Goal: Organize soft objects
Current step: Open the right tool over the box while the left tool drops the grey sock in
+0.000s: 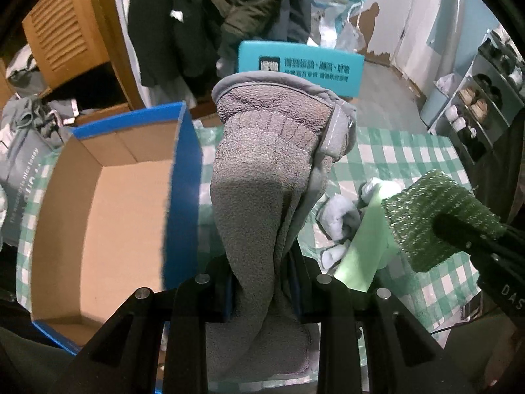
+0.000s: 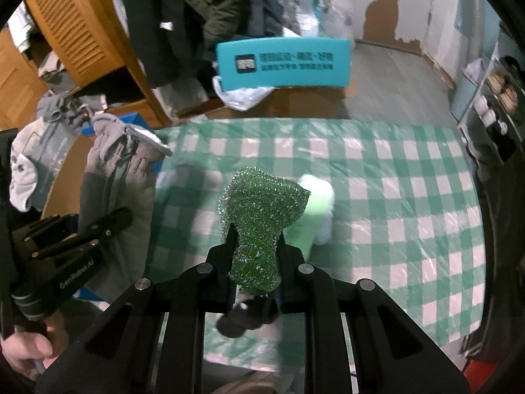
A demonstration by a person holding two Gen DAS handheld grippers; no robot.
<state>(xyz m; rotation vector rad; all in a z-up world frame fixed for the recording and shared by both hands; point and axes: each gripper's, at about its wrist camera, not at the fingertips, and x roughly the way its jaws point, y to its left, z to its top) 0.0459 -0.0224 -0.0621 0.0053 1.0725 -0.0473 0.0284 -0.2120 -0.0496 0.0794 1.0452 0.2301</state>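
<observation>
My left gripper (image 1: 262, 295) is shut on a grey fleece glove (image 1: 262, 180) and holds it upright above the table, just right of an open blue cardboard box (image 1: 108, 216). The glove also shows in the right wrist view (image 2: 121, 170), with the left gripper (image 2: 108, 223) at the far left. My right gripper (image 2: 256, 262) is shut on a green glittery scouring cloth (image 2: 259, 213), lifted over the table. That cloth also shows in the left wrist view (image 1: 436, 216). A light green cloth (image 1: 367, 239) and pale grey-white socks (image 1: 341, 220) lie on the table below.
The table has a green-and-white checked cover (image 2: 393, 197). A teal box (image 1: 302, 67) stands beyond the far edge. A wooden cabinet (image 1: 65, 39), hanging dark clothes (image 1: 197, 16) and a shoe rack (image 1: 485, 105) surround the table.
</observation>
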